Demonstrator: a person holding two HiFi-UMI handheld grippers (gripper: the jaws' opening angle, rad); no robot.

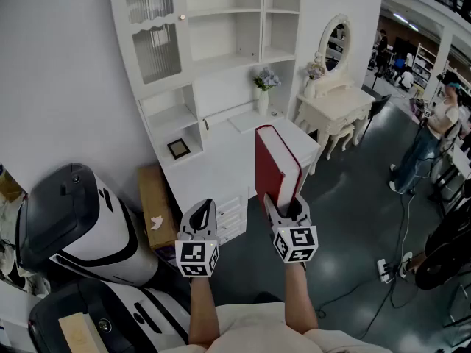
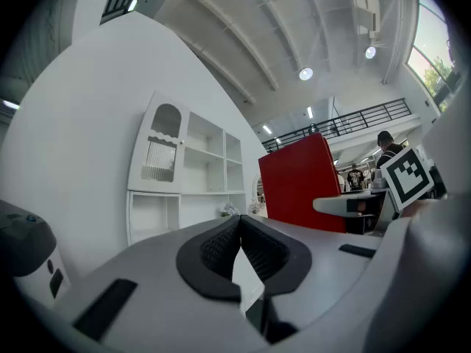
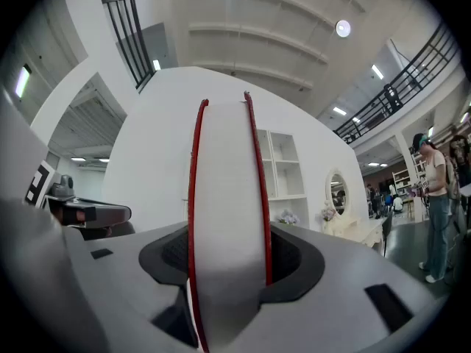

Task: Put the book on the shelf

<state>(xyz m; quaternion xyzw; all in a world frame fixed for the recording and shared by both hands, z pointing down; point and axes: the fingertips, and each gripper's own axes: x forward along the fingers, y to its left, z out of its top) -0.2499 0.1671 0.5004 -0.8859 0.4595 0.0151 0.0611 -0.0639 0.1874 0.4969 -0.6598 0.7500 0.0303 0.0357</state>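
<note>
Looks like the carry step to me. The right gripper (image 3: 228, 259) has its jaws clamped on the near end of the thick red hardcover book with white pages (image 3: 227, 197). There's one pad on each cover, and the page edge faces that gripper's camera.

The book stands upright in the air, out in front of the white desk top (image 1: 213, 164). It's well apart from the tall white shelf unit with open cubbies (image 1: 221, 35), so nothing is placed yet.

The left gripper (image 2: 239, 248) hangs just beside the right one with its jaws pinched together on nothing, so it isn't supporting anything.

Next move, I'd guess: take the book forward and up over the desk, pick an empty cubby and line the book up with the opening before sliding it in. It's only held at one end, so it's top-heavy and could swing in the pads if moved fast. I'd also steer clear of the small vase of pale flowers (image 1: 265, 87) on the desk, and the free gripper could steady the far end
</note>
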